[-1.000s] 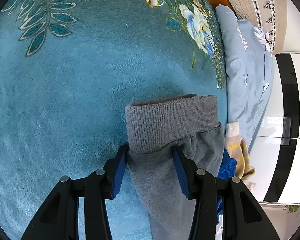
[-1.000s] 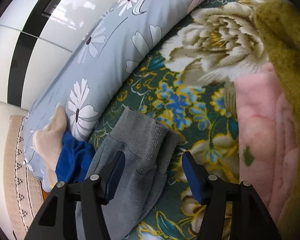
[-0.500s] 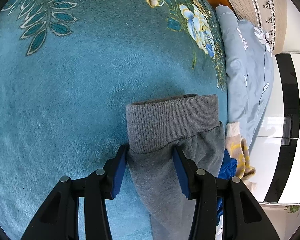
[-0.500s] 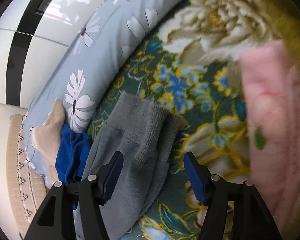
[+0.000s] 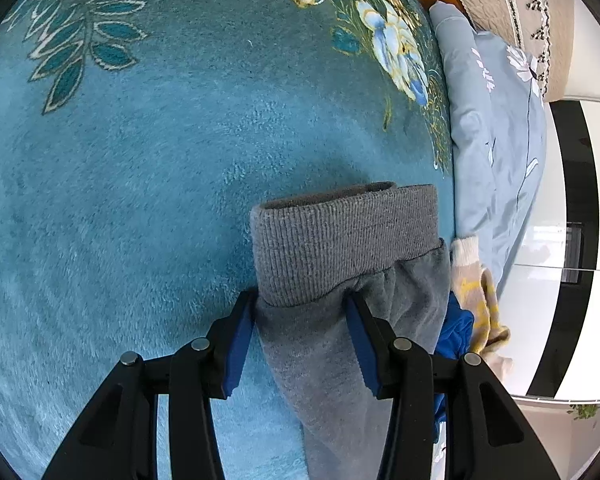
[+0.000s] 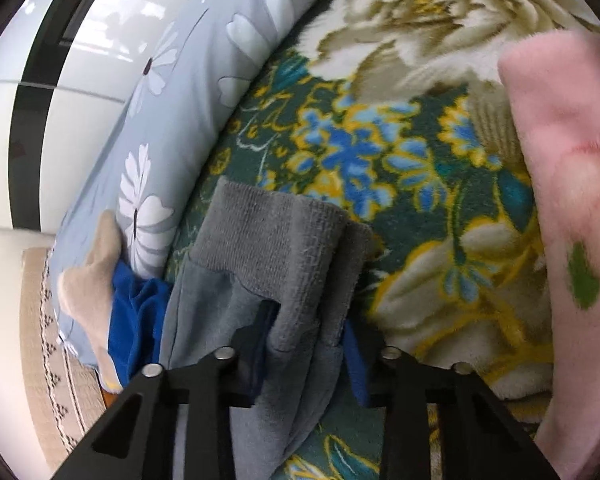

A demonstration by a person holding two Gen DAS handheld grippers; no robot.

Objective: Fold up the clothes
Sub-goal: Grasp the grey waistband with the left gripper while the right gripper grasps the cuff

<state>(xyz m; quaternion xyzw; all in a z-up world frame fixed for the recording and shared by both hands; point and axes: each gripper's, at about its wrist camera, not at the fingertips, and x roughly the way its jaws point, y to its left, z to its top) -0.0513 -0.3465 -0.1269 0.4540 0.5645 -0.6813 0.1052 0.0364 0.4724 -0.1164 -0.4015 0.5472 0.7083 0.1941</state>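
A grey garment lies on the bed, its legs ending in ribbed cuffs. In the left wrist view one ribbed cuff point(image 5: 340, 240) juts forward over the teal blanket point(image 5: 140, 180). My left gripper point(image 5: 300, 328) is shut on the grey leg just behind that cuff, and the cloth fills the gap between the blue pads. In the right wrist view the other cuff point(image 6: 268, 232) lies on the flowered part of the blanket point(image 6: 380, 160). My right gripper point(image 6: 306, 344) is closing its jaws on this cuff's near edge, and the cloth bunches between the pads.
A light blue flowered pillow point(image 5: 500, 120) point(image 6: 172, 120) runs along the bed's edge. A blue cloth point(image 5: 454, 328) point(image 6: 136, 312) and a beige knit piece point(image 5: 476, 280) point(image 6: 88, 280) lie against it. A pink blanket point(image 6: 572, 160) lies at the right. White cabinet doors stand beyond the bed.
My right gripper has sunk onto the grey cuff and its jaws have drawn in from wide apart, bunching the cloth. The left gripper and its cuff have not moved.
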